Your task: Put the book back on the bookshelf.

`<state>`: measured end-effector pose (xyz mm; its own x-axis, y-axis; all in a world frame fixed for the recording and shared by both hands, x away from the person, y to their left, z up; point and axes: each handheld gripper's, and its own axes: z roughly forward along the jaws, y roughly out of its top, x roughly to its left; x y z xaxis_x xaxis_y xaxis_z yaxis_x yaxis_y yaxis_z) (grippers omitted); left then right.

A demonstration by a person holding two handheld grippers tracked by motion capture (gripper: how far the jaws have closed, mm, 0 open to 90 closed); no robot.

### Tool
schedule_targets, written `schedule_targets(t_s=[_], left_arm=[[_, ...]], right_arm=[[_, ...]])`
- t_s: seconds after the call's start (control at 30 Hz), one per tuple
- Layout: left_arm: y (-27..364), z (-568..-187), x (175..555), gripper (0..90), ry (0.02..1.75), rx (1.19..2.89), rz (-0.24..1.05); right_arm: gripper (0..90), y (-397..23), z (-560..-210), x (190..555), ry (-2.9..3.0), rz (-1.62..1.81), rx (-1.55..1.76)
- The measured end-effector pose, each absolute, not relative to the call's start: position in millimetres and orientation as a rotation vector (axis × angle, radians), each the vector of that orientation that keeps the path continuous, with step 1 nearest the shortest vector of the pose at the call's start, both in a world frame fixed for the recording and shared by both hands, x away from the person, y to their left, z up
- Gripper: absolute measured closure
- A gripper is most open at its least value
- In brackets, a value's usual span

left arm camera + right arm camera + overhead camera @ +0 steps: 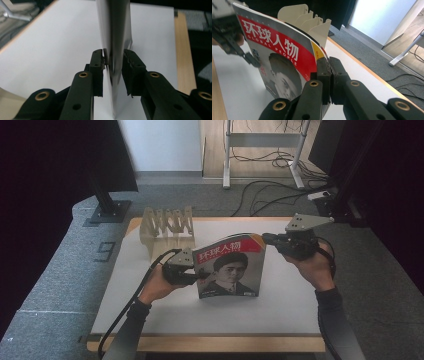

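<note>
A magazine (230, 267) with a red title band and a portrait on its cover stands upright on the white table top (150, 310). My right gripper (265, 238) is shut on its top right corner, and in the right gripper view the jaws (329, 62) pinch the cover's edge (279, 57). My left gripper (200, 276) sits at the magazine's left edge, about halfway up. In the left gripper view the magazine (115, 37) runs edge-on between the jaws (113, 60). A gap shows beside one pad, so that gripper is open around it.
A cream file rack (167, 225) with several upright dividers stands at the back left of the table, behind the magazine (307, 20). The table's wooden edge (210, 343) runs along the front. Cables and a desk frame (265, 155) lie on the floor beyond.
</note>
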<state>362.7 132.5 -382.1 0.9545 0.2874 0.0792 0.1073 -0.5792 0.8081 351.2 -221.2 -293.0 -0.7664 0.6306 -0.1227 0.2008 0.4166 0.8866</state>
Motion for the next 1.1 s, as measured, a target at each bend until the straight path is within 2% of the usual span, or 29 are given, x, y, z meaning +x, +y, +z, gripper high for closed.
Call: schedule_targets(t_s=[0.13, 0.2, 0.27, 0.37, 0.47, 0.63, 1.1], left_arm=[[133.0, -368.7, 363.5, 74.2, 0.290, 2.154, 0.277], [131.8, -366.5, 364.1, 80.9, 0.298, 2.162, 0.293], [131.7, -366.5, 365.2, 83.7, 0.307, 2.159, 0.287], [132.5, -367.3, 366.6, 85.6, 0.326, 2.146, 0.276], [132.3, -367.3, 366.6, 86.0, 0.325, 2.145, 0.273], [131.2, -367.4, 364.7, 86.2, 0.325, 2.149, 0.298], [132.1, -367.0, 364.8, 86.4, 0.359, 2.145, 0.303]], right_arm=[[86.5, -220.7, -292.6, 350.6, 2.237, 1.308, 0.705], [86.5, -220.8, -292.7, 350.6, 2.236, 1.310, 0.703], [86.3, -221.4, -293.3, 350.8, 2.235, 1.312, 0.703], [85.0, -223.4, -294.9, 350.8, 2.238, 1.320, 0.703], [79.2, -227.5, -296.9, 349.5, 2.229, 1.321, 0.702], [63.7, -239.8, -305.9, 349.8, 2.207, 1.307, 0.752], [36.5, -256.4, -362.9, 351.4, 2.233, 1.271, 0.862]])
